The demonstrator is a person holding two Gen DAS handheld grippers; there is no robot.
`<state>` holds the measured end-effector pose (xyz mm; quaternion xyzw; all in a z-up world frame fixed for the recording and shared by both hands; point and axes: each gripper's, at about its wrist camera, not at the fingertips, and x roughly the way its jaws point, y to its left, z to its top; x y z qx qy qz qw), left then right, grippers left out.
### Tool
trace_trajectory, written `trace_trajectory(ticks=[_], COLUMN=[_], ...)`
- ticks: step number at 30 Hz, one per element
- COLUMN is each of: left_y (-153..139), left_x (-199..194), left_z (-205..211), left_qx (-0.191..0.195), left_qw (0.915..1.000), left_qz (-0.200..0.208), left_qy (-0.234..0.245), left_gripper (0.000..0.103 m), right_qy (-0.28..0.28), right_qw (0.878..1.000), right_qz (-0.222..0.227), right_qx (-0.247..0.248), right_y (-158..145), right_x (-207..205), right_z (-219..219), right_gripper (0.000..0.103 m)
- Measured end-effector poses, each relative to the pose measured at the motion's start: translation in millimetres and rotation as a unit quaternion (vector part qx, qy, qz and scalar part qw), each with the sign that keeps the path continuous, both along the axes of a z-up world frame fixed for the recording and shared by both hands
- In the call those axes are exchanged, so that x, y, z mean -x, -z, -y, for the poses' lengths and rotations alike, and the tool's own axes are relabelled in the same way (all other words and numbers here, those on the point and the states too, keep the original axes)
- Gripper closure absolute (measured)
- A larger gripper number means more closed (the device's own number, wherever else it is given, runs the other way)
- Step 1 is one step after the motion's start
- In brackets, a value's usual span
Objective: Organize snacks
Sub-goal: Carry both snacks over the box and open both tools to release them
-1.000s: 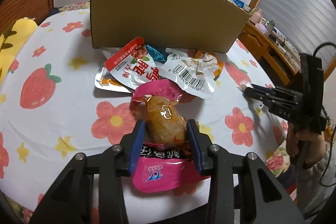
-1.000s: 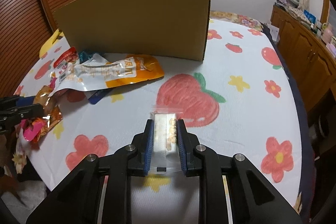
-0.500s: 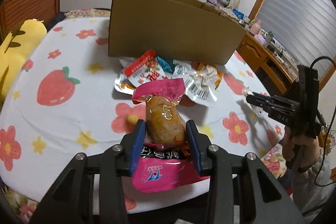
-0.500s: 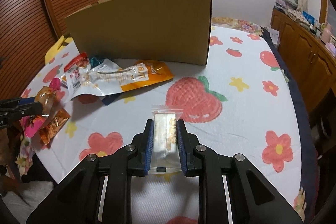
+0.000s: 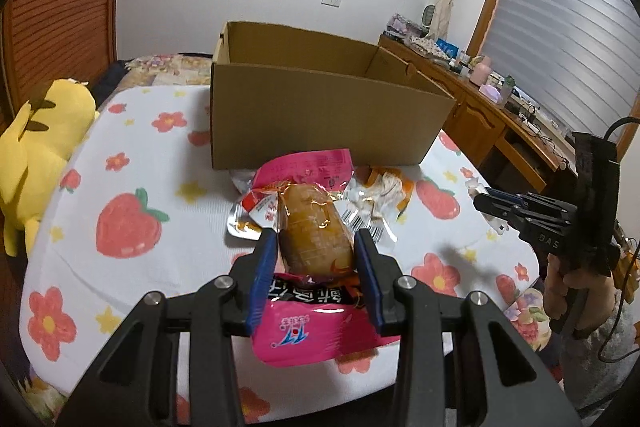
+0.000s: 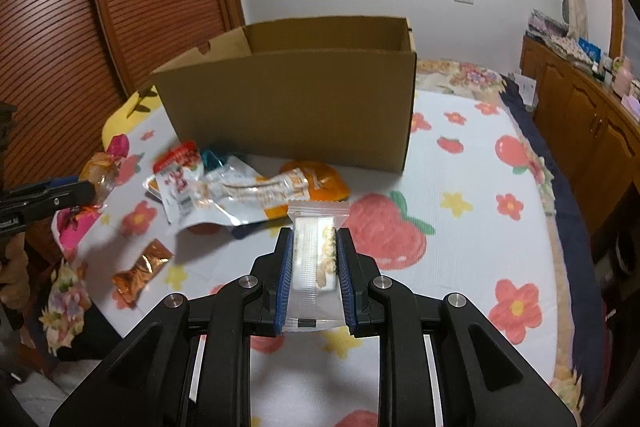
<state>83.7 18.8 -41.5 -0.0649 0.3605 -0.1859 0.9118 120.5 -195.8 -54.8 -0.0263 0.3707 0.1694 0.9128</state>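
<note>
Both hands loaded, box ahead

Our left gripper (image 5: 316, 259) clamps a pink-wrapped brown snack pouch (image 5: 314, 235); our right gripper (image 6: 313, 259) pinches a clear cracker packet (image 6: 314, 259). We hold both above the flowered tablecloth (image 6: 460, 163), likely bound for the open brown cardboard box (image 5: 320, 115) behind the remaining wrappers (image 6: 224, 191).

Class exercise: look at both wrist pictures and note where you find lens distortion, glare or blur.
Left wrist view: fisheye bends the walls and darkens the corners; glare glints on the clear wrap of the pink snack pack held in the left claw. Right wrist view: same curved edges; the loose packets look smeared, while the clear biscuit packet in the right claw stays sharp.
</note>
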Motion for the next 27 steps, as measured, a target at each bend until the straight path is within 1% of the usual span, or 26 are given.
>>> trace_trajectory(ticks=[9,23,27], left_y=[-16,-60,-74], left_x=[-9,-40,-52], left_z=[2,8,11], left_qx=[-0.002,-0.019,-0.025], left_qw=[0.9997,0.9973,0.9963], left_qz=[0.023,0.071,0.082], left_qy=[0.000,-0.002,-0.002], left_gripper=[0.066,0.066,0.066], right_qy=[-0.008,-0.023,-0.028], right_qw=[1.000,0.998,0.997], right_qz=[0.020,0.066,0.068], right_qx=[-0.003,0.008,-0.008], right_y=[-19,-62,-73], right_x=[1,-16,-28], right_z=[-5,-19,-19], right_gripper=[0.084,0.084,0.084])
